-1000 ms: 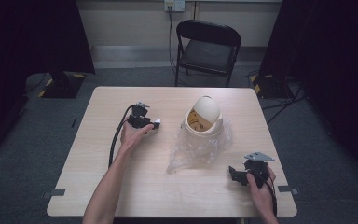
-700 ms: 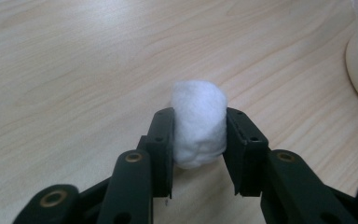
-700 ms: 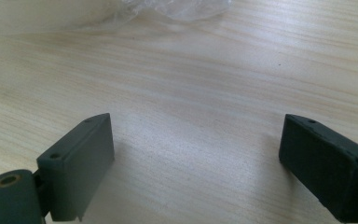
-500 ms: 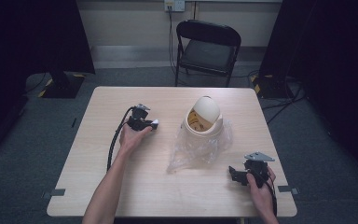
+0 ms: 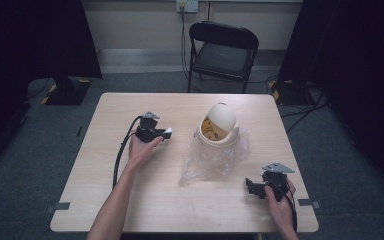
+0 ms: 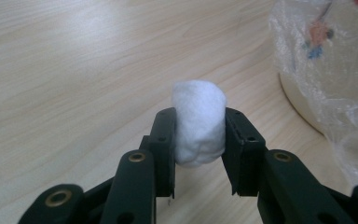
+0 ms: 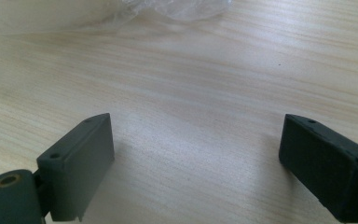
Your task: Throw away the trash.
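My left gripper point(image 6: 199, 117) is shut on a white fluffy wad point(image 6: 198, 122), which bulges out above the two pads and hangs a little above the wooden table point(image 5: 130, 200). In the high view that left gripper point(image 5: 165, 133) is left of centre, its tip with the white wad point(image 5: 168, 132) pointing right toward a cream bin with a domed lid point(image 5: 220, 126). A clear plastic bag point(image 5: 211, 159) spreads around the bin's base. My right gripper point(image 7: 196, 140) stands open over bare wood, nothing between its pads; from above, this right gripper point(image 5: 252, 186) sits near the front right corner.
A black folding chair point(image 5: 224, 52) stands behind the table's far edge. The bin's cream wall point(image 6: 303, 95) and the crinkled bag point(image 6: 328, 56) lie close on the right in the left gripper view. The bag's edge point(image 7: 177, 8) shows far ahead of the right gripper.
The left hand has shifted slightly with its gripper. The right hand, the bin and the bag have stayed where they were.
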